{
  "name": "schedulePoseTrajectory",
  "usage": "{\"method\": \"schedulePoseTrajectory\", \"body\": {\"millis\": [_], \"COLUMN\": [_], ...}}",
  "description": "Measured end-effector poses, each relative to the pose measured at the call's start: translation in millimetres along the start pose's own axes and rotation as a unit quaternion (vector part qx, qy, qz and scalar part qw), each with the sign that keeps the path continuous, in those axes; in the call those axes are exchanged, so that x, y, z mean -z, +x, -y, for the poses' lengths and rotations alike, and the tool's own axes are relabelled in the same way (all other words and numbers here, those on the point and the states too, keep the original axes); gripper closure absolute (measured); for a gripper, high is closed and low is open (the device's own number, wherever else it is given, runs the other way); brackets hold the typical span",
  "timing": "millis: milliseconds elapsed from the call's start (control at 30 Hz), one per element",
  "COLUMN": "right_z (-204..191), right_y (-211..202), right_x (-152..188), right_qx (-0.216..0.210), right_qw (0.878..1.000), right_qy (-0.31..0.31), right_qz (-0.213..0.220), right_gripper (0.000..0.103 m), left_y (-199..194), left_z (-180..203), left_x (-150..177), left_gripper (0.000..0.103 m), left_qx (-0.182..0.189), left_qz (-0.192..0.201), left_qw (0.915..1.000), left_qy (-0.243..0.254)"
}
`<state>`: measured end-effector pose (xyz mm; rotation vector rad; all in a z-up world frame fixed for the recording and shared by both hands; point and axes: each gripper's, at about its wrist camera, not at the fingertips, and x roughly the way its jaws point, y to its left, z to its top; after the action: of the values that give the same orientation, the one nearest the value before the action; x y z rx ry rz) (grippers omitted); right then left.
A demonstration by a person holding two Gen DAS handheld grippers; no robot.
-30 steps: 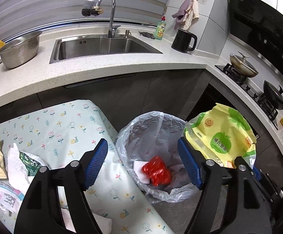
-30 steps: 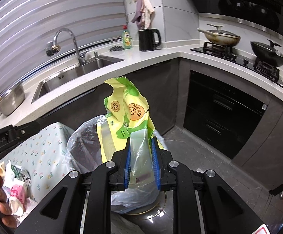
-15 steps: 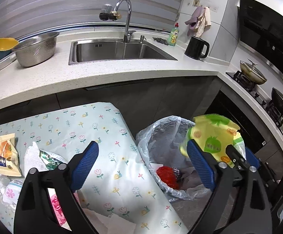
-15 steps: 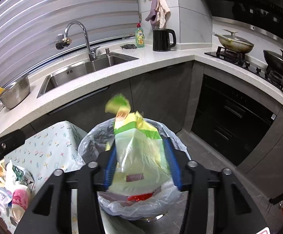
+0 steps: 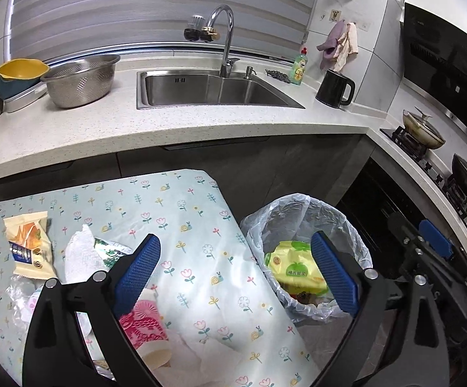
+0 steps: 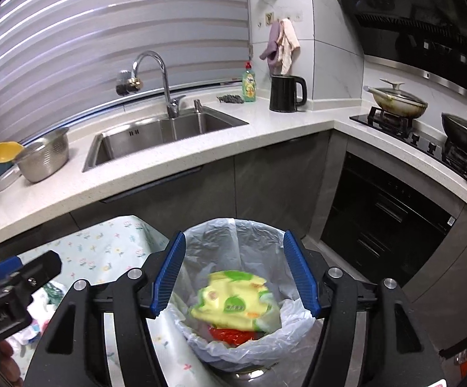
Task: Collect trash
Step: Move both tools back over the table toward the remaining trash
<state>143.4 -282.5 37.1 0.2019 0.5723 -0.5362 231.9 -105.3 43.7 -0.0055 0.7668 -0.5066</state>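
A bin lined with a clear plastic bag (image 6: 233,229) stands on the floor beside a small table with a floral cloth (image 5: 185,225). A yellow-green snack bag (image 6: 236,303) lies inside the bin on top of red trash (image 6: 230,335); it also shows in the left wrist view (image 5: 294,267). My right gripper (image 6: 236,277) is open and empty above the bin. My left gripper (image 5: 236,267) is open and empty over the table's right edge. Trash lies on the table: an orange wrapper (image 5: 28,245), a white tissue (image 5: 80,254), a green wrapper (image 5: 111,250) and a pink cup (image 5: 143,325).
A white counter (image 5: 169,132) with a steel sink (image 5: 214,90), colander (image 5: 78,79) and black kettle (image 5: 335,88) runs behind. A stove with pans (image 5: 423,132) is at the right. Dark cabinets stand close behind the bin.
My right gripper opened and let go of the yellow-green snack bag, which dropped into the bin. My left gripper pulled back and left, bringing more of the table into view.
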Motion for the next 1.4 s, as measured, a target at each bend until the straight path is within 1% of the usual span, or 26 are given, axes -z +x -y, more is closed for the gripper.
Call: {"method": "schedulePoseTrajectory", "body": {"millis": [167,233,400,667,767,900,1100,1400], "right_z": [-10.3,-15.3,-31.7,-57.6,-67.6,-81.5,-98.9,-118.5], "right_y": [-23.8,-35.1,-61.1,-86.1,-93.5,-99.6,-104.4,-97.3], "right_x": [-2.0,-1.1,6.7,29.3,38.5,50.5,73.4,111.4], "right_qx": [-0.012,-0.021,-0.042,-0.07,-0.078,-0.089,-0.104,-0.115], "right_qw": [1.0,1.0,0.999,0.997,0.995,0.994,0.991,0.986], "right_qy": [-0.008,-0.009,-0.022,-0.044,-0.054,-0.064,-0.078,-0.096], "right_qz": [0.01,0.013,0.017,0.002,-0.005,-0.016,-0.038,-0.077], "right_gripper": [0.039,0.035,0.03,0.029,0.029,0.029,0.029,0.029], "left_y": [-17.0,-25.5,-50.3,-88.5,-99.2,-110.0,-121.5,-118.9], "left_z": [-10.9,-15.3,-30.3,-67.0,-81.7,-102.2,-127.8,-165.8], "left_x": [5.2,6.9,12.9,27.3,35.9,48.6,77.7,124.4], "left_gripper": [0.011,0.011,0.01,0.01,0.01,0.01,0.009,0.01], "left_qx": [-0.008,-0.012,-0.02,-0.044,-0.06,-0.073,-0.091,-0.119], "left_qz": [0.005,0.008,0.019,0.028,0.029,0.024,0.011,-0.028], "left_qw": [0.9999,0.9998,0.9994,0.9977,0.9965,0.9951,0.9926,0.9867], "left_qy": [-0.009,-0.011,-0.02,-0.043,-0.051,-0.063,-0.08,-0.107]}}
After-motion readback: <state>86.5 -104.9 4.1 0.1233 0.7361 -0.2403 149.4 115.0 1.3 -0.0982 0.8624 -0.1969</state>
